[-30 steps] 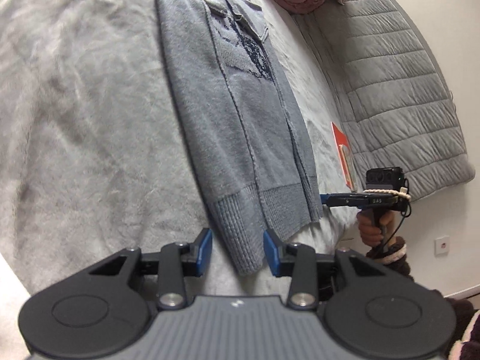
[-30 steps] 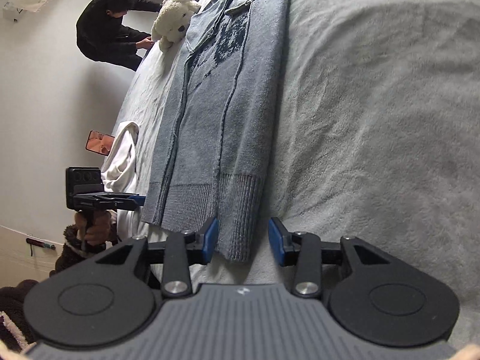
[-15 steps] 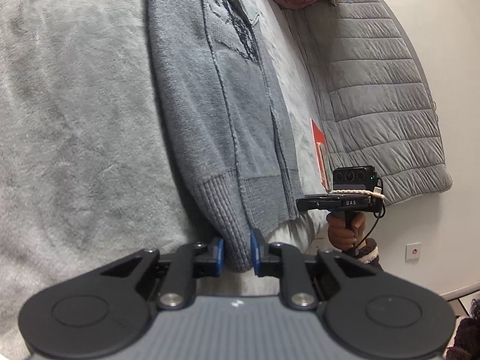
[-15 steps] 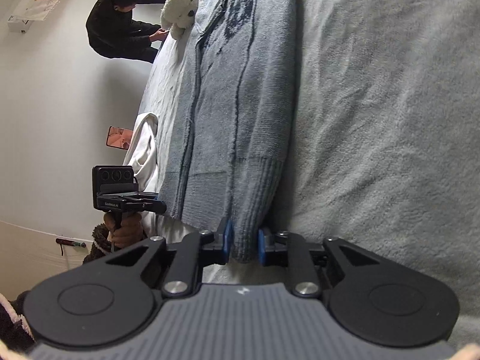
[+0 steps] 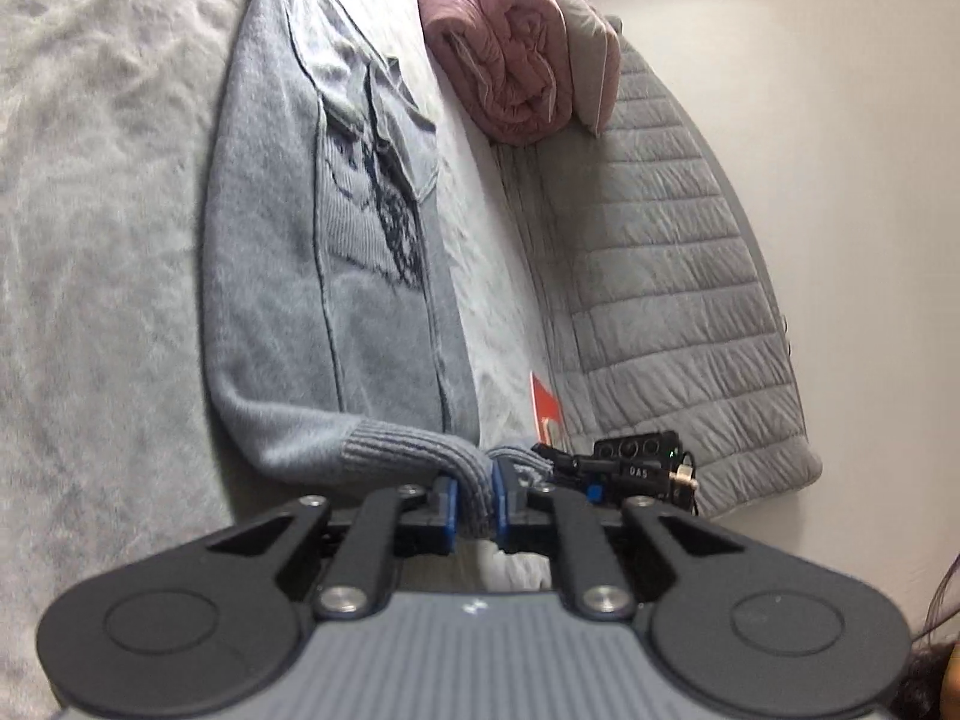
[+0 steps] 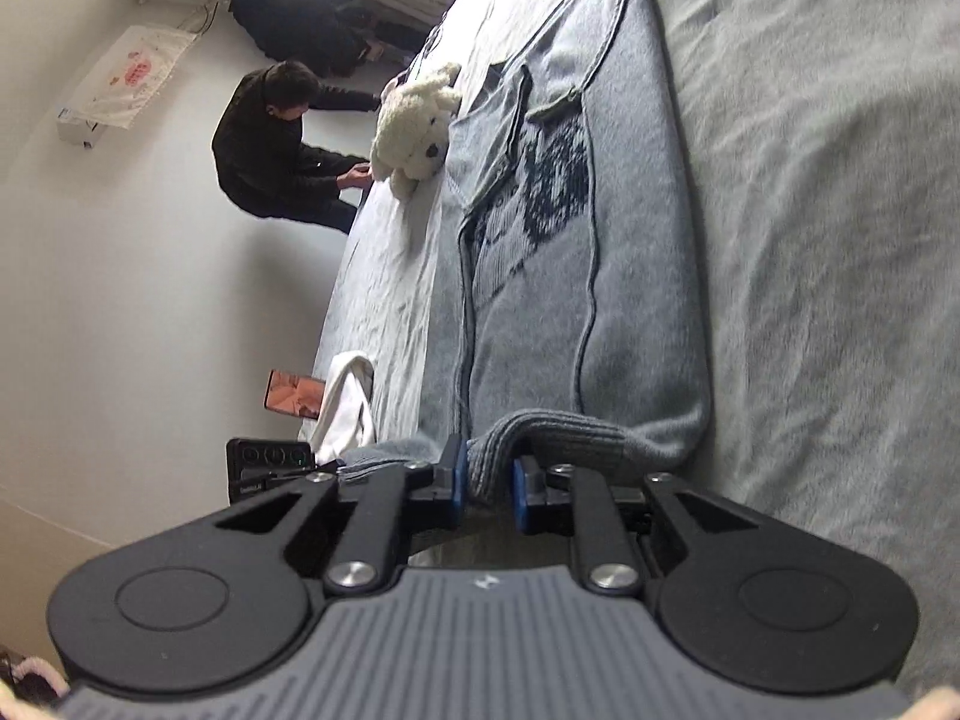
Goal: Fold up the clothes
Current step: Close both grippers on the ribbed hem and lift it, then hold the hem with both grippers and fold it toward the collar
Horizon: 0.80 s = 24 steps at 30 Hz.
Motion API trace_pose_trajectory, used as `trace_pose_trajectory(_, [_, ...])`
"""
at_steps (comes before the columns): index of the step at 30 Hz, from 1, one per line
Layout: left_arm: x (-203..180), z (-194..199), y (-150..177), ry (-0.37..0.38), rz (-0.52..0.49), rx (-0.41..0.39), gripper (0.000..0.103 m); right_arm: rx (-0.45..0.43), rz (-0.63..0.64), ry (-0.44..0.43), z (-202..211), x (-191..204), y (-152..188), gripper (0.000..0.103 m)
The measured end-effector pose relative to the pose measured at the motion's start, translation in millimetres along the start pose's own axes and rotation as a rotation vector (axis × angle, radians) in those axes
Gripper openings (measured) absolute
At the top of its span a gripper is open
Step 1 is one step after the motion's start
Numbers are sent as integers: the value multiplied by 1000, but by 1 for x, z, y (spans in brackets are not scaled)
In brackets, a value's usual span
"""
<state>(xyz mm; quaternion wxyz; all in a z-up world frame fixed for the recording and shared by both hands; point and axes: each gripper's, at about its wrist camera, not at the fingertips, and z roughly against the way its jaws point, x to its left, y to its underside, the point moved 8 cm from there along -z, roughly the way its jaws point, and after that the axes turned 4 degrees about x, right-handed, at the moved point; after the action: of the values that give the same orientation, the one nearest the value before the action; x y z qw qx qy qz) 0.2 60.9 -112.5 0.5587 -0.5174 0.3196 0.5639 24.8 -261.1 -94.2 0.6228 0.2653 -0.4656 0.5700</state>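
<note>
A blue-grey knit sweater with a dark chest pattern lies lengthwise on the grey bed blanket, sleeves folded in. My left gripper is shut on one corner of its ribbed hem, which is lifted and curled toward the camera. In the right wrist view the same sweater stretches away, and my right gripper is shut on the other ribbed hem corner, also raised off the blanket. Each view shows the opposite gripper's camera block beside the hem.
A rolled pink quilt and a grey quilted cover lie past the sweater. A white plush dog, a white garment and a phone sit on the bed's far side, where a person in black bends over.
Both grippers closed on the ribbed hem corners, which lay flat a second ago, and lifted them up and forward, so the bottom of the sweater now curls off the blanket.
</note>
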Motion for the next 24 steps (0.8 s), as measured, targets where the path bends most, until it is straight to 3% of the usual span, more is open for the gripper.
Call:
trace_pose_trajectory(5, [18, 0, -29, -15, 101, -99, 11, -69, -96, 24, -12, -18, -28, 20])
trace_pose_trajectory(11, [48, -1, -52, -80, 200, -169, 12, -87, -198, 21, -22, -45, -48, 20])
trace_pose_trajectory(13, [54, 2, -56, -97, 221, -183, 25, -85, -218, -3, -21, -47, -52, 22])
trace_pose_trajectory(16, [45, 9, -62, -110, 173, -214, 30, -105, -198, -23, -12, -42, -58, 39])
trace_pose_trajectory(18, [38, 14, -67, -134, 122, -233, 33, -127, -158, -15, -6, -35, -63, 40])
trace_pose_trajectory(20, [32, 14, -70, -204, 43, -232, 35, -139, -107, 13, -5, -29, -65, 40])
trace_pose_trajectory(24, [31, 4, -71, -317, -62, -186, 35, -114, -5, 94, -16, -25, -63, 40])
